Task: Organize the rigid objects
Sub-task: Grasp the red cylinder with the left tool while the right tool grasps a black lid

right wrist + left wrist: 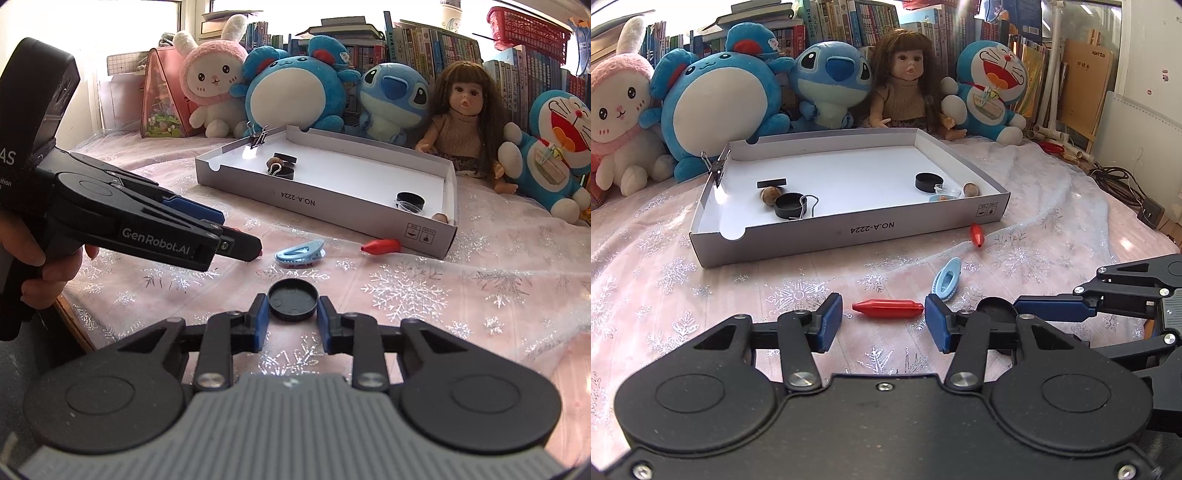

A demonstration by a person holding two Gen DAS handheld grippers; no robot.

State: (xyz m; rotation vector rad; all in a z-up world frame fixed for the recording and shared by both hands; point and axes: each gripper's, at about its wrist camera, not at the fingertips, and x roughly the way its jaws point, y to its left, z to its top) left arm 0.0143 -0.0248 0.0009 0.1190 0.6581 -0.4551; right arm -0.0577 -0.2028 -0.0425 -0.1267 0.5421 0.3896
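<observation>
A shallow grey box (849,230) (332,206) sits on the pink snowflake cloth and holds black caps, walnuts and binder clips. My left gripper (884,317) is open with a red spindle-shaped float (886,308) lying between its fingertips, untouched. My right gripper (291,314) is open around a black round cap (293,299) on the cloth, its pads close to the cap's sides. A blue hair clip (946,278) (300,253) and a second red float (976,235) (380,245) lie by the box's front wall.
Plush toys and a doll (908,81) line the back before a bookshelf. Cables (1123,184) lie at the right in the left wrist view. The left gripper's body (147,229) reaches in from the left in the right wrist view, with the table edge (74,317) below it.
</observation>
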